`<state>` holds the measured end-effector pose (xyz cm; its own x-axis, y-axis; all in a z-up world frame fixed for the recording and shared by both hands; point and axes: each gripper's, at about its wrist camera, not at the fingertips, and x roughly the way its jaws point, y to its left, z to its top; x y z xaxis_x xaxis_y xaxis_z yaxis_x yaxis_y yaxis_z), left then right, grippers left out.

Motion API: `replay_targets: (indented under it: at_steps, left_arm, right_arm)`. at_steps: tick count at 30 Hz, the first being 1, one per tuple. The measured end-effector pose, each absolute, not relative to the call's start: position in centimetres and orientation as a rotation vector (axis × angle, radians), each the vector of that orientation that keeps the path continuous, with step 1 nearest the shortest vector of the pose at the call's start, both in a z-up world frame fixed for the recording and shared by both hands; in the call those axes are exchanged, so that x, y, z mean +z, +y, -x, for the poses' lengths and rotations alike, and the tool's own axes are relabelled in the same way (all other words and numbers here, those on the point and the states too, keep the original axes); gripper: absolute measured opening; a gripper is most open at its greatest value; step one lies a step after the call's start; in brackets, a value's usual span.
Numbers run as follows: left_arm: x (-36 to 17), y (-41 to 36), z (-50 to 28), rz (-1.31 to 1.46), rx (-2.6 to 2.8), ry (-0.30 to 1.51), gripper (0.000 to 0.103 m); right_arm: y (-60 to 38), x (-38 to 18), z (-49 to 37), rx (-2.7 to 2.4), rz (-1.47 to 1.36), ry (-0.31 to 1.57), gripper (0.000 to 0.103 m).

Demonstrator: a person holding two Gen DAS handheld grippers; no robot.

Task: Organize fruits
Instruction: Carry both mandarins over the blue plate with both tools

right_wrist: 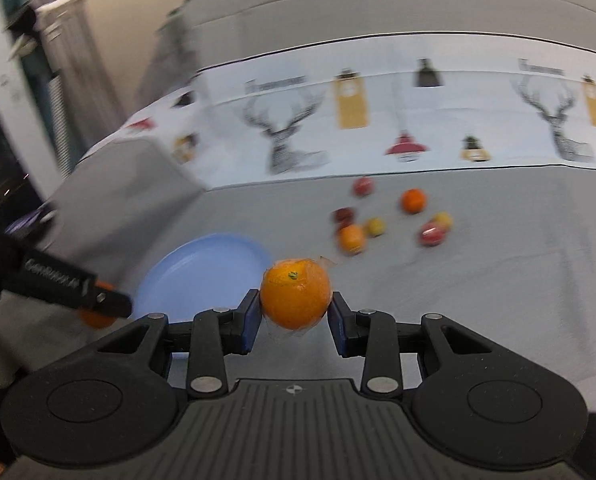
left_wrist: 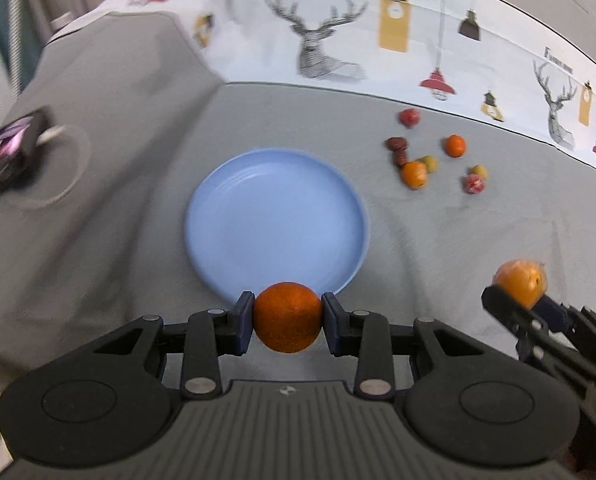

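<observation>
L gripper (left_wrist: 287,317) clamping dark round orange (left_wrist: 287,316) at round blue plate (left_wrist: 276,220) rim | R gripper (right_wrist: 295,305) clamping plastic-wrapped orange (right_wrist: 295,294)

- A desk (left_wrist: 138,184) under a grey cloth.
- A blue plate (left_wrist: 276,220) rests on it.
- Small loose fruits (left_wrist: 432,156) lie scattered near the plate.
- A deer-print cloth (left_wrist: 378,32) covers the far edge.
</observation>
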<state>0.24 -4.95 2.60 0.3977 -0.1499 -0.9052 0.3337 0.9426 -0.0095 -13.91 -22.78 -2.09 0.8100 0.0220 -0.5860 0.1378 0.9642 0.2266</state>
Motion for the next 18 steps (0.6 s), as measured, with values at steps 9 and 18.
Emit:
replay_targets:
  at_steps: [9,18]
  left_arm:
    - [2.4,1.9,2.3,-0.136,-0.254,1.113,0.039]
    - [2.2,4.2,2.9,-0.092,-0.238,1.102,0.039]
  right_arm:
    - [-16.6,-2.1,16.1,0.009,-0.128,0.665,0.038]
    - [-14.5,-1.8,16.0,0.026,-0.053,0.682,0.038]
